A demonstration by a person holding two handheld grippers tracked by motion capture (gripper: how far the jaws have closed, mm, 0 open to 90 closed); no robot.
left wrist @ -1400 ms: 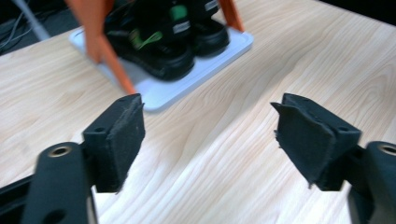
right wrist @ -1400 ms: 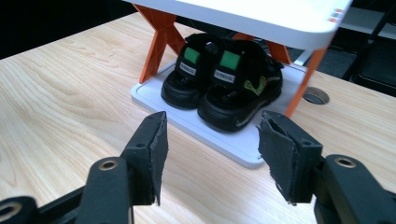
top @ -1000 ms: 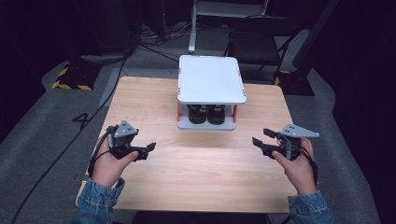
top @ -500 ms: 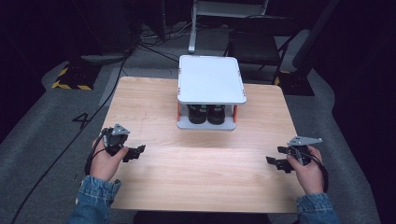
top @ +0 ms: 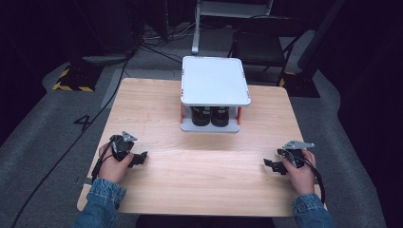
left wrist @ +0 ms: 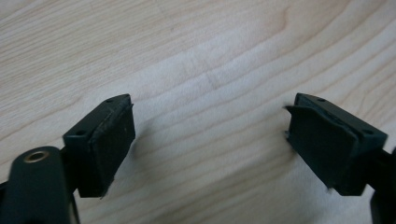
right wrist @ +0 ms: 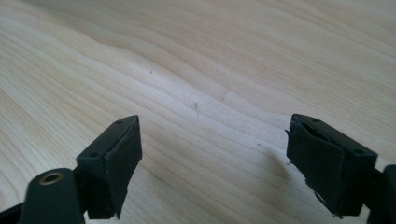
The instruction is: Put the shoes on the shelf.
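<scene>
A pale wooden surface (top: 199, 166) is seen from above. A white two-tier stand (top: 215, 80) sits at its far middle, with two dark jars (top: 211, 116) tucked on the lower shelf beneath the top plate. Well in front of the stand, toward the near left corner, the left claw (top: 138, 158) is held low with jaws spread wide and nothing between them. Toward the near right corner, the right claw (top: 270, 166) is likewise empty; its jaws have just been opening. Bare wood is seen between both pairs of pads. A risk is judged: jaws kept this low could scrape the wood, and a reach under the top plate could knock the stand or tip a jar.
</scene>
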